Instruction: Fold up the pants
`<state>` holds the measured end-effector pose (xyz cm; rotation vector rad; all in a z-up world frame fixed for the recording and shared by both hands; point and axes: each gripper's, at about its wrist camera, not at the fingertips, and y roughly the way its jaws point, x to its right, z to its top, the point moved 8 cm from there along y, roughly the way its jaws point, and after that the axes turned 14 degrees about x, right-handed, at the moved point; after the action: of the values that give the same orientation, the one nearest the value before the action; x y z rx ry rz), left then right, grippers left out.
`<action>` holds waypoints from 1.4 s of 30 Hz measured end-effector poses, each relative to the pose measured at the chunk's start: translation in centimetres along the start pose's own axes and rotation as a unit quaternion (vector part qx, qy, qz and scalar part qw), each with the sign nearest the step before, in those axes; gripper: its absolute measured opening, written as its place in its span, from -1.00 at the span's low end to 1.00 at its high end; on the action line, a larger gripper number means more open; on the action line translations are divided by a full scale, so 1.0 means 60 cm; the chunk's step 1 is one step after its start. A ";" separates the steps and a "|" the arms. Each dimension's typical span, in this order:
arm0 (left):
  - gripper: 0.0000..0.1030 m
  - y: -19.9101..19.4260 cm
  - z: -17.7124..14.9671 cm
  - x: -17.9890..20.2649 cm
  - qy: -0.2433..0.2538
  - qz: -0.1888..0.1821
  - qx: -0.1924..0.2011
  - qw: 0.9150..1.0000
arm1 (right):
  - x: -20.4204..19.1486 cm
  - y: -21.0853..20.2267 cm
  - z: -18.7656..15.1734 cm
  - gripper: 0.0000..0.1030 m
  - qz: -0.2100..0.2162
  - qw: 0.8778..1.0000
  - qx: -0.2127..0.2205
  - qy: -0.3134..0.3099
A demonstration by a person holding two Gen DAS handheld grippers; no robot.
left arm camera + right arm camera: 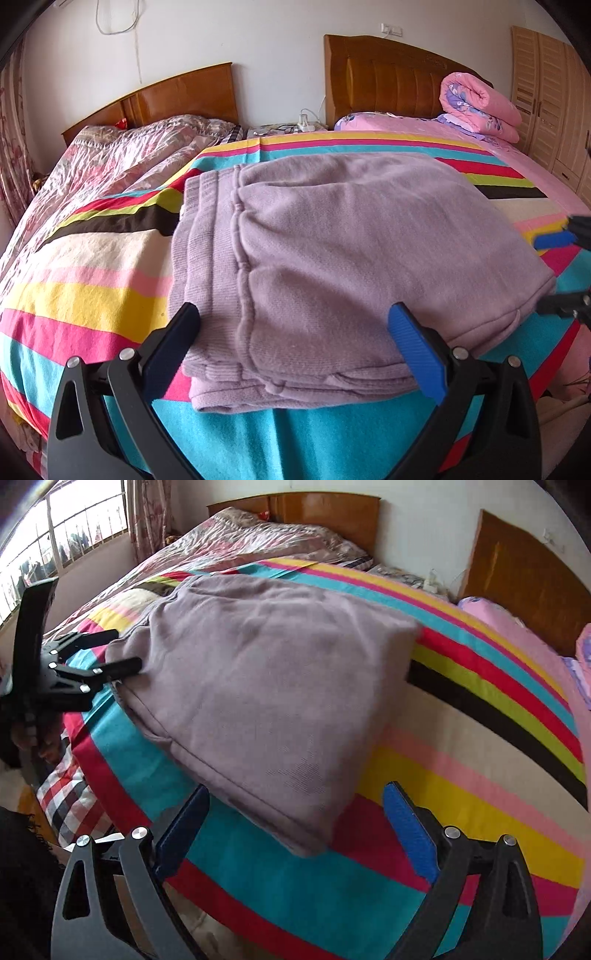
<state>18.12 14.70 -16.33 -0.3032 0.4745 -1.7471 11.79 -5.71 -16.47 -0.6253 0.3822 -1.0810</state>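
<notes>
Currently, on my left wrist view, the pants (332, 251) lie folded into a thick lilac stack on the striped blanket (92, 280), near the bed's front edge. My left gripper (295, 332) has its jaws spread wide, one finger at each side of the stack's near edge; I cannot confirm whether the pads touch the cloth, and nothing is clamped. The ribbed waistband (207, 236) runs along the left side of the stack. At the stack's right corner I see the right gripper (561, 273), one blue pad above the corner and a dark finger below it, set apart. Beyond the stack, a rolled pink quilt (480, 107) sits against the wooden headboard (388, 77)

On my right wrist view, the same stack (266, 686) fills the centre, its near corner lying between the fingers of my right gripper (295, 812). Those jaws stand wide apart and hold nothing. At the stack's left edge the left gripper (122, 650) shows both dark fingers parted, one at the edge, one further along it. A window (66, 535) sits beyond the stack, upper left
</notes>
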 end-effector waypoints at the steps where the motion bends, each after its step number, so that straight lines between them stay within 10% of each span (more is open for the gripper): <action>1: 0.97 -0.004 0.006 -0.004 -0.006 0.002 -0.008 1.000 | 0.003 -0.010 0.007 0.78 0.003 1.000 0.011 0.003; 5: 0.97 -0.032 0.090 -0.005 -0.002 -0.002 0.021 1.000 | 0.006 -0.028 0.060 0.79 0.025 0.995 0.089 0.040; 10: 0.97 0.043 0.187 0.020 -0.013 -0.057 0.014 0.998 | -0.022 0.031 0.055 0.80 0.057 0.996 0.056 0.036; 16: 0.97 0.180 0.133 -0.013 -0.073 -0.060 -0.073 0.993 | -0.029 0.035 0.000 0.83 0.069 0.997 0.031 0.003; 27: 0.97 0.172 0.123 -0.023 -0.090 -0.054 -0.026 0.994 | 0.068 0.128 0.151 0.83 0.175 0.976 0.064 0.108; 33: 0.97 0.167 0.121 -0.029 -0.097 -0.057 -0.020 0.993 | 0.165 0.187 0.192 0.82 0.087 0.983 0.080 0.140; 42: 0.97 0.165 0.120 -0.032 -0.108 -0.064 -0.016 0.992 | 0.167 0.251 0.204 0.83 0.129 0.982 0.055 0.124</action>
<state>30.35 13.74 -14.52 -0.5487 0.3330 -1.8066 33.61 -6.39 -16.59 -0.3301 0.5989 -0.9247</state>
